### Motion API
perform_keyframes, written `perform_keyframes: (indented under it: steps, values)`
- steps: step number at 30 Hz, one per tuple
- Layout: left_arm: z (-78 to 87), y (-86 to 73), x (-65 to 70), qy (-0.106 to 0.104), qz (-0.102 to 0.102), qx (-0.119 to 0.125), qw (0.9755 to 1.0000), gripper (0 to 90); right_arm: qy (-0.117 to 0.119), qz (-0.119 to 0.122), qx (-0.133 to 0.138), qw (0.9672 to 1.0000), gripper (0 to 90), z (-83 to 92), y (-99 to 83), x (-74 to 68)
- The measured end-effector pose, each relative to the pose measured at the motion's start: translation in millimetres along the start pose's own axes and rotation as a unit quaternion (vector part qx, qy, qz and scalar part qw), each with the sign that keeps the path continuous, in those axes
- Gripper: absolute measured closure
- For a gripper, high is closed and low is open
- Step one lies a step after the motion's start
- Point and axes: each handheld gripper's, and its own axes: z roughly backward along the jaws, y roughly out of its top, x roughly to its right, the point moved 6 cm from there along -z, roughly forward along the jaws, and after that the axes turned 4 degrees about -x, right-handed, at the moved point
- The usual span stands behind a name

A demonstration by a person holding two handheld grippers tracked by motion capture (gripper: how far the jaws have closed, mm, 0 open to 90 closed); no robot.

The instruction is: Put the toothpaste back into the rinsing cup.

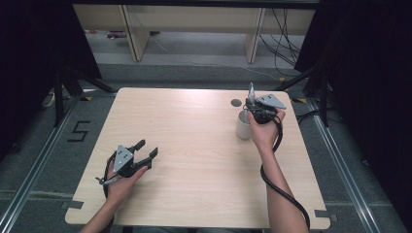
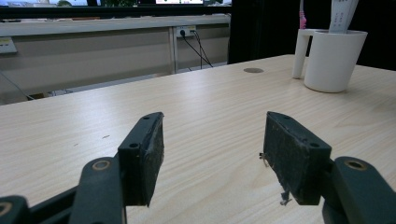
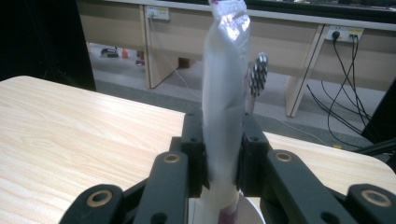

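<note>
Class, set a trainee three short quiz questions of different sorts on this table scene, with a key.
1. True or false: the right gripper is shut on the toothpaste tube.
2. The white cup stands: A) on the floor, B) on the table, C) between the left gripper's jaws.
3. Fill in: the left gripper has its jaws ____ with nothing between them.

Key: 1 true; 2 B; 3 open.
</note>
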Motion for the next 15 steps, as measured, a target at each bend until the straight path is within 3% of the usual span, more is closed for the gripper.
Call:
perform_keyframes:
  steps: [2,3,8,11,15]
  values:
    - [0.0,0.0,0.0,0.0,-0.001,0.0,1.0,38.2,0.001,0.009,0.003,1.0,76.9,-1.1,-0.6,1.6]
    - [-0.1,0.0,0.1,0.0,-0.001,0.0,1.0,38.2,0.0,-0.001,0.0,1.0,76.9,-0.8,-1.9,0.8]
    - [-0.1,0.0,0.0,0.0,0.0,0.0,1.0,38.1,-0.001,0.005,0.001,1.0,76.9,-2.3,-4.3,3.2]
    - [-0.1,0.0,0.0,0.0,0.0,-0.001,1.0,38.1,-0.001,-0.006,-0.002,1.0,76.9,-2.6,-5.9,1.6]
    - [-0.1,0.0,0.1,0.0,0.0,0.0,1.0,38.1,-0.004,0.006,0.002,1.0,76.9,-3.7,-7.3,2.7]
